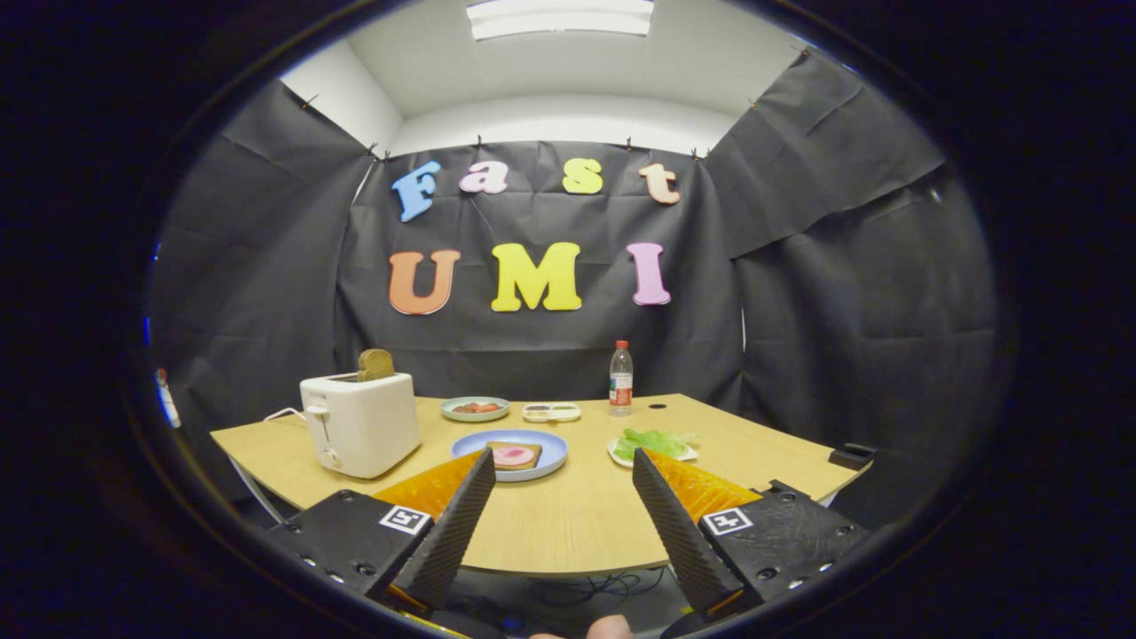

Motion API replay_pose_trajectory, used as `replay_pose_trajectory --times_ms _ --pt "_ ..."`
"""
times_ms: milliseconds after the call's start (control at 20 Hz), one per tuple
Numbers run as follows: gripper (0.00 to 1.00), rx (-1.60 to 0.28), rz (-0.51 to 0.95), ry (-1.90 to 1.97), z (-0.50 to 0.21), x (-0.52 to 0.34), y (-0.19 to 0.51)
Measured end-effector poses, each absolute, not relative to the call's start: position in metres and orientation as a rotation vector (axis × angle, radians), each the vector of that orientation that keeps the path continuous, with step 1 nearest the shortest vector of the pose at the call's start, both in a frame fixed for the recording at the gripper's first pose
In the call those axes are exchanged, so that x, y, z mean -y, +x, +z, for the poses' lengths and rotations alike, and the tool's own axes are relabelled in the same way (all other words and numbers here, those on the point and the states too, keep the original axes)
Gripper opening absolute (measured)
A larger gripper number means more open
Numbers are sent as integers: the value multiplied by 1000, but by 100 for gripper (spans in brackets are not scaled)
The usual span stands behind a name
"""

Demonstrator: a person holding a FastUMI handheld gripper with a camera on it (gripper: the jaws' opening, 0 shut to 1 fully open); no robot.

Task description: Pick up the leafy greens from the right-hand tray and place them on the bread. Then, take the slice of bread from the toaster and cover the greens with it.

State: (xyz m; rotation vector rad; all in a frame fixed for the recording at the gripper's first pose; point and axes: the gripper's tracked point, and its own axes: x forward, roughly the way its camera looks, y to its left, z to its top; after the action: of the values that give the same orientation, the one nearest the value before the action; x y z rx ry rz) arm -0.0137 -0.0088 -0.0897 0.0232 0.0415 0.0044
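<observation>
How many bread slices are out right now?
2: one bread slice upright in the toaster; one on the blue plate, under a pink slice, beyond the open gripper. More may be hidden inside.

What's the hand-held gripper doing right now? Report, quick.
Hand-held gripper: open, holding nothing, fingers spread above the near table edge, short of the leafy greens.

Jaws spread wide with nothing in them, gripper (563, 466) hanging off the table (568, 524) edge, leafy greens (655, 441) and toaster (359, 424) sitting beyond.
</observation>
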Motion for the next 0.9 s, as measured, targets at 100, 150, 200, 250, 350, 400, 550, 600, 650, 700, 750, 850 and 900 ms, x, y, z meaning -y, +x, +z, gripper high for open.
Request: replay_pose_trajectory --times_ms 100,150,200,250,350,400,550,600,650,700,750,850,900 --pt "95 -52 11 21 -95 11 -10" --pt "95 -54 13 19 -97 14 -8" --pt "95 -57 12 20 -99 18 -5" --pt "95 -60 9 23 -100 22 -3" --pt "95 -67 6 23 -103 30 3" --pt "95 -63 5 11 -102 35 5" --pt "95 -51 10 -12 -95 61 25" --pt "95 -67 20 -11 -97 71 36" --pt "95 -91 17 -4 -99 87 49" --pt "95 -116 13 7 -99 102 63" --pt "95 -147 12 21 -101 115 77" --pt "95 -216 24 67 -103 135 109" --pt "95 -252 22 109 -104 146 125"
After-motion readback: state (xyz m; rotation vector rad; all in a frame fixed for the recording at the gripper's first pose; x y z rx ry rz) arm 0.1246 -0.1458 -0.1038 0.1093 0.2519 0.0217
